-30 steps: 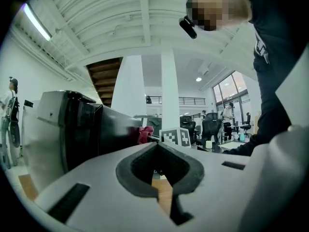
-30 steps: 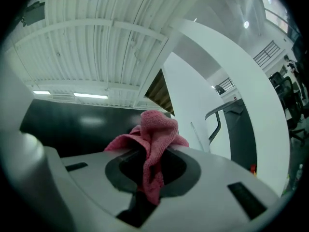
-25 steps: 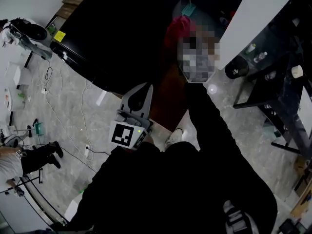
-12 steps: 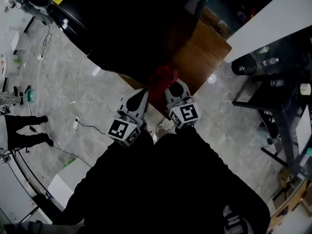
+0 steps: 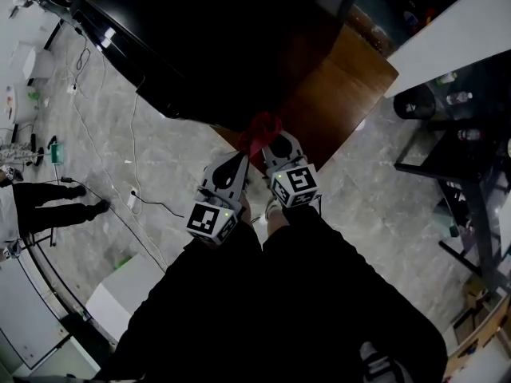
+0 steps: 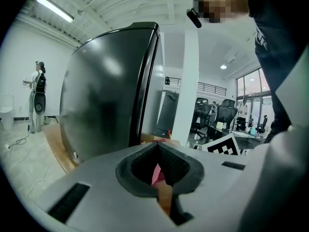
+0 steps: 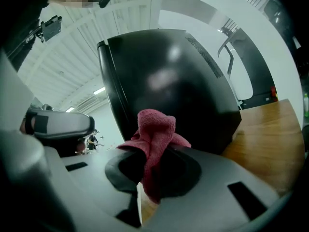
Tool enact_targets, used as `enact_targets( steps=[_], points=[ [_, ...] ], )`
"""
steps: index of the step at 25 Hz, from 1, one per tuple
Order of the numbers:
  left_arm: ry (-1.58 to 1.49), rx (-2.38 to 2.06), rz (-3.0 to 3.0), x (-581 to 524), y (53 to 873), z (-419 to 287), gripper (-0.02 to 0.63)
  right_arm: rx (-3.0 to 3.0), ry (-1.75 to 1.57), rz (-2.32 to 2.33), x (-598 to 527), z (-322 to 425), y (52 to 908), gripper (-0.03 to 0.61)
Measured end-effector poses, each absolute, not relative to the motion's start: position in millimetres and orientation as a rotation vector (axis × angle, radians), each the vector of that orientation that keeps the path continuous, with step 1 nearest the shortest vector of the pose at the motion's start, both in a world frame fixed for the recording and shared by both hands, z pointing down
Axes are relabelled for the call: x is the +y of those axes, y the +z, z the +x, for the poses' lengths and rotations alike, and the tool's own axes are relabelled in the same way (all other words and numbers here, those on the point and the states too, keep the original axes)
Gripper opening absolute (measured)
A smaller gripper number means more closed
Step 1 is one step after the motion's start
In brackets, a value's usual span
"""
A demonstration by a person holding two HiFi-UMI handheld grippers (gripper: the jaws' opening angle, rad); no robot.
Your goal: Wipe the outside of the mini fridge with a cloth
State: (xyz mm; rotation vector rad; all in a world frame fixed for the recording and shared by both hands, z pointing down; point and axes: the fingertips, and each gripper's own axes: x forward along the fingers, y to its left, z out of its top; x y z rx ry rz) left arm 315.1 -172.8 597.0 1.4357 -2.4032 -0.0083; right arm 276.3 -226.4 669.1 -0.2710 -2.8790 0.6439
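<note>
Grey stone floor (image 5: 160, 182) surrounds a wooden platform (image 5: 343, 78) carrying the black mini fridge (image 5: 223, 54). Right gripper (image 5: 275, 144) pinches the red cloth (image 5: 259, 128) just before the fridge; left gripper (image 5: 237, 162) is closed, empty. Wiping looks about to begin: next, press the cloth against a panel.

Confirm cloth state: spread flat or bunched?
Bunched. The red cloth stands as a crumpled wad pinched in the right tongs, folds sticking up, not spread.
</note>
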Motion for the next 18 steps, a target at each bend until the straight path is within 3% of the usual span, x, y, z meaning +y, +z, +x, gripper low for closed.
enact_targets(
  steps=[18],
  points=[
    [0.069,-2.344,1.606,-257,591,310,0.005,-2.919,0.731,-0.027,-306,239,680,0.057]
  ],
)
